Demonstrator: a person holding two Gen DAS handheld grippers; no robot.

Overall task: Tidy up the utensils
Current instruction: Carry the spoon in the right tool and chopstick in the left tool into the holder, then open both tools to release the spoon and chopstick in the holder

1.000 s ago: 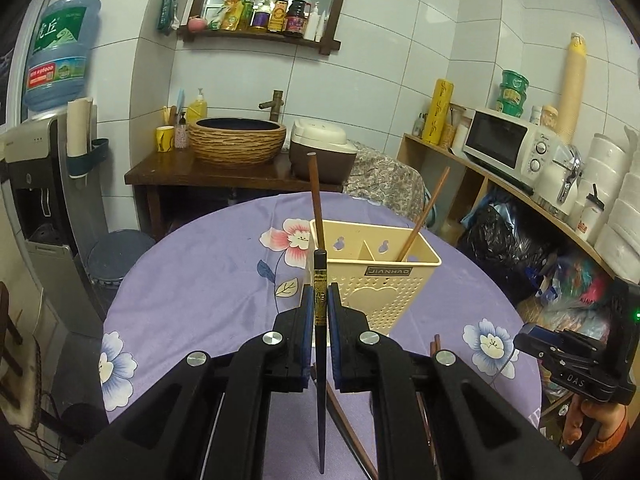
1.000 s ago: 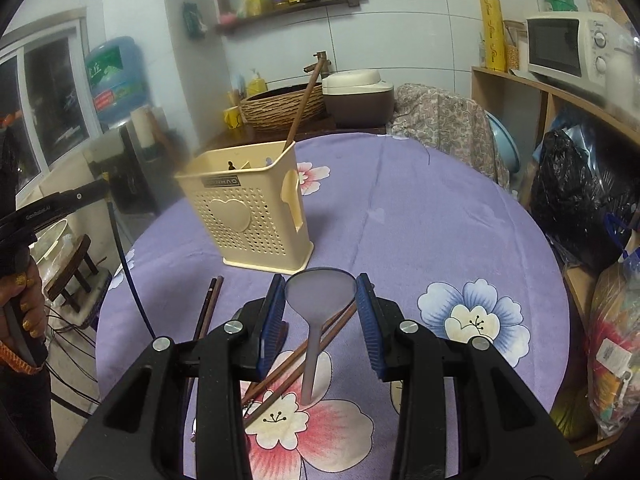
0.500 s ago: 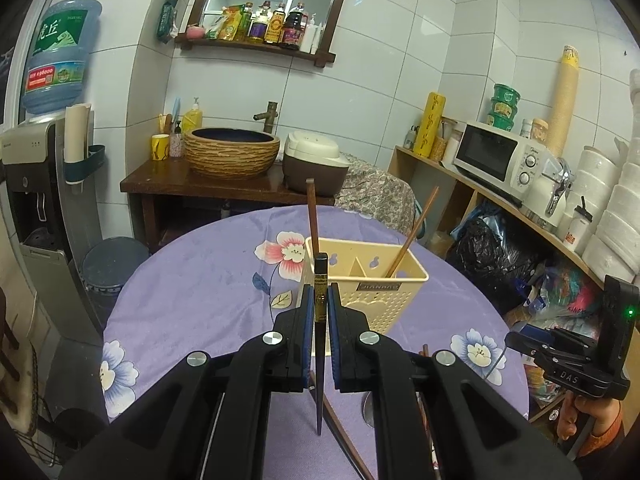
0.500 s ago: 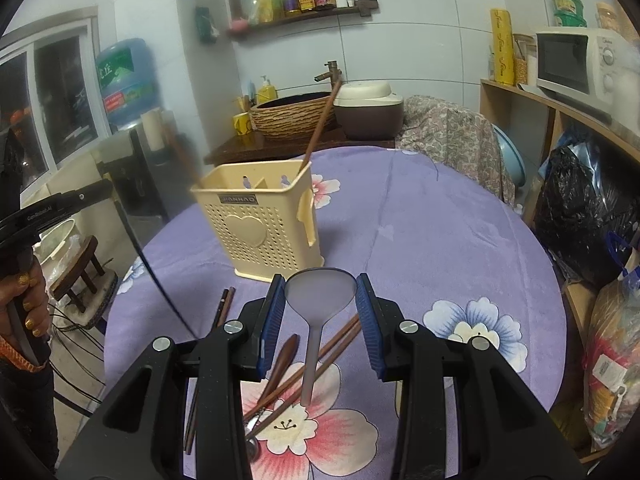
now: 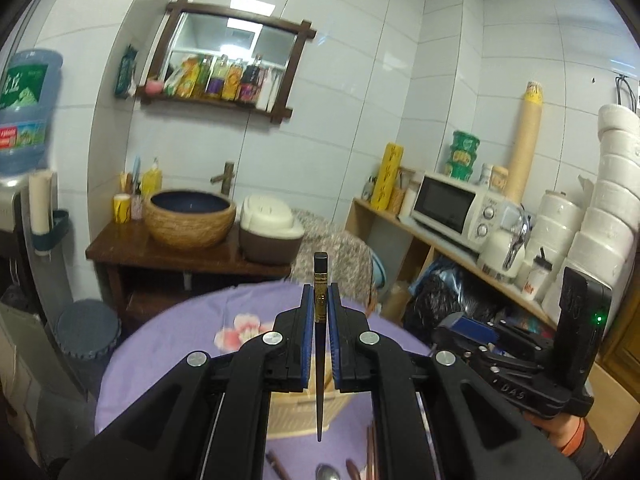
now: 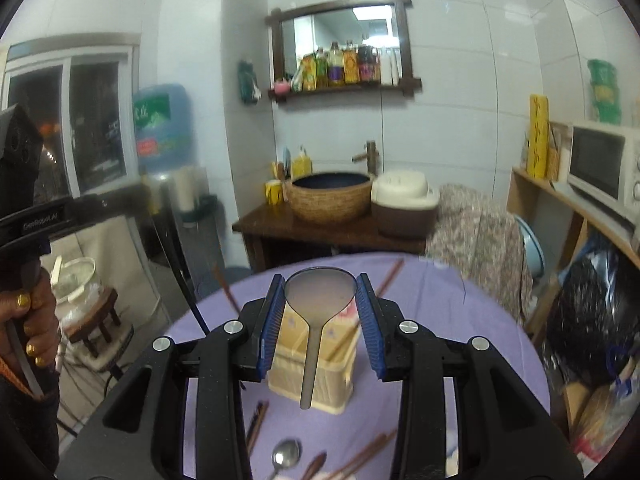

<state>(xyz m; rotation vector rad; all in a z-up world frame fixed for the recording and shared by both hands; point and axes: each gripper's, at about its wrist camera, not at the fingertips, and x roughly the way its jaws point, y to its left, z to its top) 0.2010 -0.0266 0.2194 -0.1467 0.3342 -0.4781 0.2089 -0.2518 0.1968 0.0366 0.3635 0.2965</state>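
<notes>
My left gripper is shut on a black chopstick that hangs tip down above the cream utensil basket. My right gripper is shut on the bowl of a translucent grey spoon; its handle points down over the cream basket, which holds brown chopsticks. On the purple flowered tablecloth below lie a metal spoon and loose brown chopsticks. The same metal spoon shows at the bottom of the left wrist view.
A dark wooden washstand with a woven basin and a rice cooker stands behind the table. A shelf with a microwave runs along the right wall. A water dispenser and a bin stand at left.
Both grippers have risen well above the table with the black chopstick and the grey spoon in them. The basket now sits low in both views, partly behind the fingers.
</notes>
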